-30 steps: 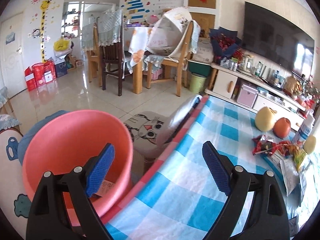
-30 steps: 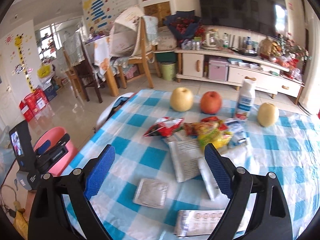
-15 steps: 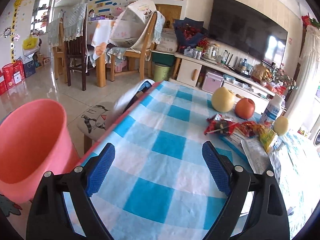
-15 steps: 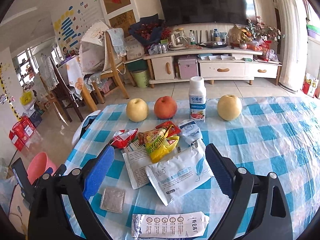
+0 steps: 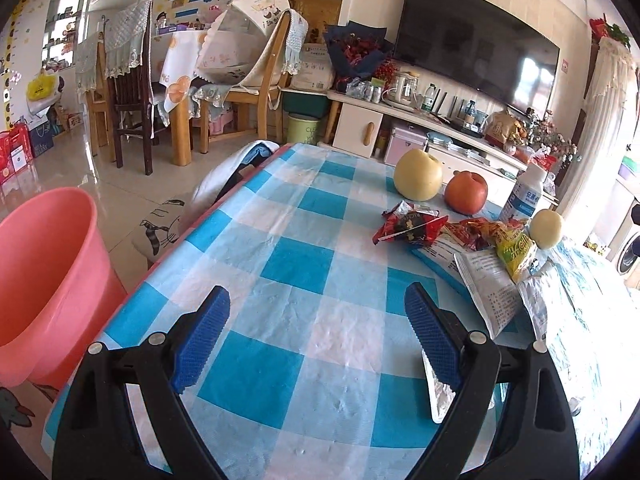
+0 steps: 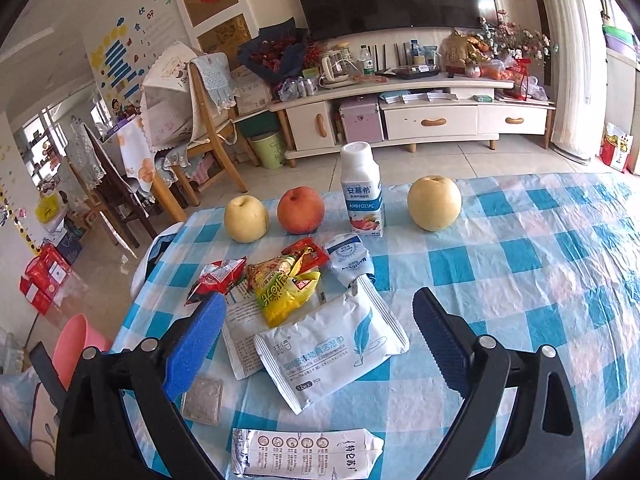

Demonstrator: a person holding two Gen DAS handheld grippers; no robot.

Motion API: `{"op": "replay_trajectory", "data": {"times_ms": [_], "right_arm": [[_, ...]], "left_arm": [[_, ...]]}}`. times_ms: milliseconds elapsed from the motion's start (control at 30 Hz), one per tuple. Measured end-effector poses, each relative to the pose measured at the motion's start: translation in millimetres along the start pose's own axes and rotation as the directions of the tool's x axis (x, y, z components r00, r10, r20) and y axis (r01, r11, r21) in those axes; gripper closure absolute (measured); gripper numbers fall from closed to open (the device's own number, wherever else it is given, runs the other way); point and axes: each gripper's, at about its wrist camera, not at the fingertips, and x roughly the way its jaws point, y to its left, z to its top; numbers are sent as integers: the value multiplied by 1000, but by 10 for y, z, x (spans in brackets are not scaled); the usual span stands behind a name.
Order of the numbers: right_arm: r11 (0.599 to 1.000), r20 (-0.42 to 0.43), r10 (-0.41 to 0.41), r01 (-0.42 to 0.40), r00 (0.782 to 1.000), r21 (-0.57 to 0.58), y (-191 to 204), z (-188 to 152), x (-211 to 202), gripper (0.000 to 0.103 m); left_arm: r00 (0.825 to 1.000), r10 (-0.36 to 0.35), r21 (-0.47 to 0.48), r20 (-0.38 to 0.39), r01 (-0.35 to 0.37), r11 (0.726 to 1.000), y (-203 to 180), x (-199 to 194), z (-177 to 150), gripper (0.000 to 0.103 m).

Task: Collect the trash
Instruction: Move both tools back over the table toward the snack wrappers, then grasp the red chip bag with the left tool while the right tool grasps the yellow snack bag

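On tablecloth [image 6: 540, 280]: 3 apples [image 6: 434, 203], 1 btl [image 6: 361, 192], ~7 wrappers [image 6: 332, 344]

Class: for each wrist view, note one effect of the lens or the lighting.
Left wrist view: the tablecloth's straight edge bows, and the floor shows window glare. Right wrist view: black corners ring the round image; the curtain is washed out.
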Motion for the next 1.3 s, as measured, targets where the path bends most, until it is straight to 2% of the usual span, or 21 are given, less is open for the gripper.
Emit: {"op": "replay_trajectory", "data": {"times_ms": [333,533,667,767,900,1033,1167,1300], "right_arm": [[999,-115,-39,36,993,-24,-259,-28,363,9],[1000,-223,-17,13,975,-18,-284,-139,743,9],[1000,-264,-5,6,964,2,-266,-191,933,9],[1000,-260,11,-7,966,18,-221,-176,999,9],[999,-219,33,-37,975,-17,-62,-102,1082,9],[994,-208,73,-87,975,-59,148,-46,1223,9],[976,-189,32,-72,981,-205,440,-21,1382,9],[969,-203,26,-75,979,-237,565,-16,1563,10]], "left_arm": [[998,-66,18,-10,66,998,-243,137,12,13],[993,-117,45,-10,118,992,-413,257,93,13],[987,-160,57,-4,160,985,-499,360,206,13],[982,-189,56,-2,189,980,-546,485,324,13],[975,-223,25,-1,223,975,-580,681,483,13],[975,-220,2,-35,220,976,-641,938,583,13],[974,-213,7,-83,214,977,-683,1159,649,13],[969,-216,11,-123,219,976,-707,1343,689,13]]}}
